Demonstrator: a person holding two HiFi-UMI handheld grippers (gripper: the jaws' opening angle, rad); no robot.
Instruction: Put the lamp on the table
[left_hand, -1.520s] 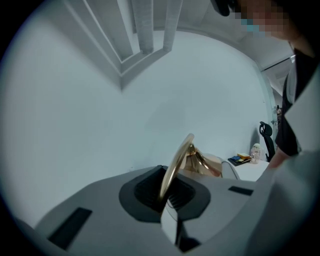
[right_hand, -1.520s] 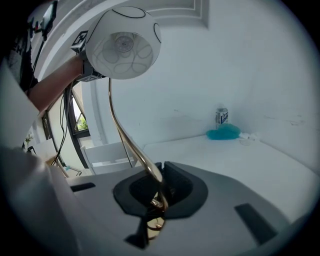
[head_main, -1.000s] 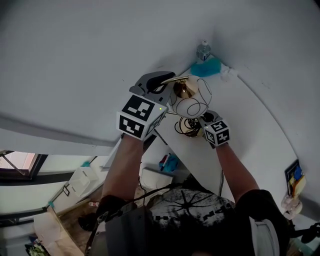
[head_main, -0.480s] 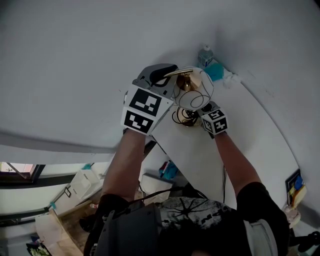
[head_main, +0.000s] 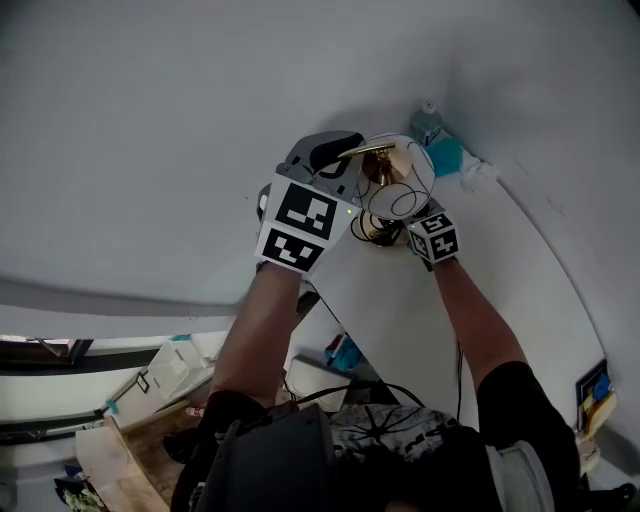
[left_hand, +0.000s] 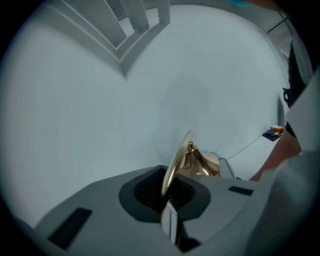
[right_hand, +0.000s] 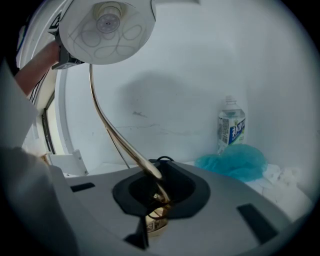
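The lamp has a white round shade (head_main: 397, 186), a brass cap disc (head_main: 366, 152) and a curved brass stem (right_hand: 114, 129). It hangs just above the white table (head_main: 420, 300), near the far corner. My left gripper (head_main: 335, 165) is shut on the rim of the brass disc (left_hand: 176, 167), which stands edge-on between its jaws. My right gripper (head_main: 398, 232) is shut on the lower end of the stem, just above the brass base (right_hand: 156, 223). In the right gripper view the shade (right_hand: 107, 27) shows from below at the top left. The lamp's black cord (head_main: 400, 205) loops across the shade.
A water bottle (head_main: 428, 122) stands in the table's far corner against the wall, with a crumpled blue cloth (head_main: 447, 156) beside it; both also show as the bottle (right_hand: 231, 127) and cloth (right_hand: 232, 161). Boxes and clutter (head_main: 160, 375) lie on the floor at lower left.
Both grippers and the lamp have shifted up and to the right in the head view, closer to the bottle and the blue cloth. Both grips look unchanged.
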